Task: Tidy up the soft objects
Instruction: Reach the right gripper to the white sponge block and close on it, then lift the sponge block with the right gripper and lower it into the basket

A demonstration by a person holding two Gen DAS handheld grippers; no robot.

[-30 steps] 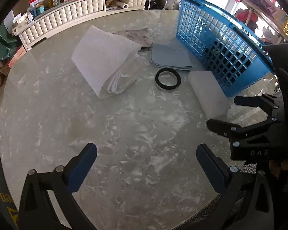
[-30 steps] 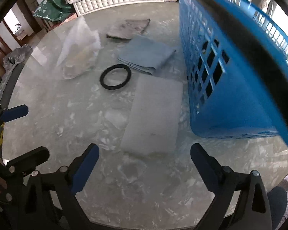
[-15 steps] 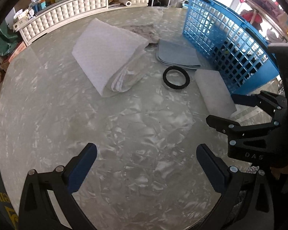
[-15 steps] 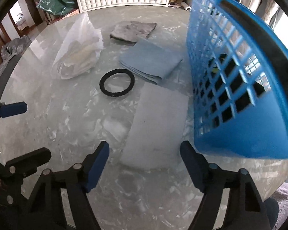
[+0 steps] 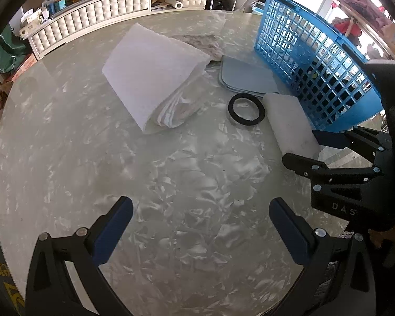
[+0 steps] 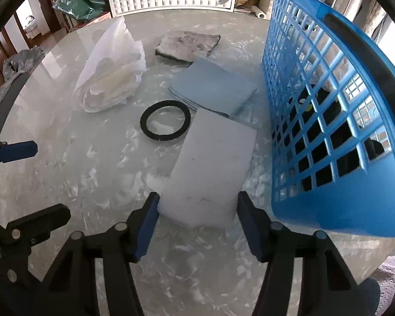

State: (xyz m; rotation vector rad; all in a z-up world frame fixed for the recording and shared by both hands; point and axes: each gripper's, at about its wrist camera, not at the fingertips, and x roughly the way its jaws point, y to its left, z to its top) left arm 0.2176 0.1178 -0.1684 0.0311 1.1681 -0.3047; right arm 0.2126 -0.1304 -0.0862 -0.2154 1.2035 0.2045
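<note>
A white foam slab point(image 6: 210, 168) lies flat on the marble table beside the blue basket point(image 6: 337, 121). My right gripper point(image 6: 197, 210) is open, its jaws either side of the slab's near end, apart from it. The slab also shows in the left wrist view point(image 5: 289, 121). A black ring point(image 6: 166, 123), a folded blue cloth point(image 6: 213, 89), a grey rag point(image 6: 189, 44) and a white plastic bag point(image 6: 110, 76) lie beyond. My left gripper point(image 5: 200, 226) is open and empty over bare table, left of the right gripper point(image 5: 337, 152).
The basket point(image 5: 316, 60) stands at the table's right side with dark items inside. The round table's edge point(image 5: 2, 158) curves near on the left. A white tufted bench point(image 5: 97, 8) and shelves stand behind the table.
My right gripper has moved forward to the foam slab and its jaws have narrowed around the near end. My left gripper has drifted slightly forward, still open.
</note>
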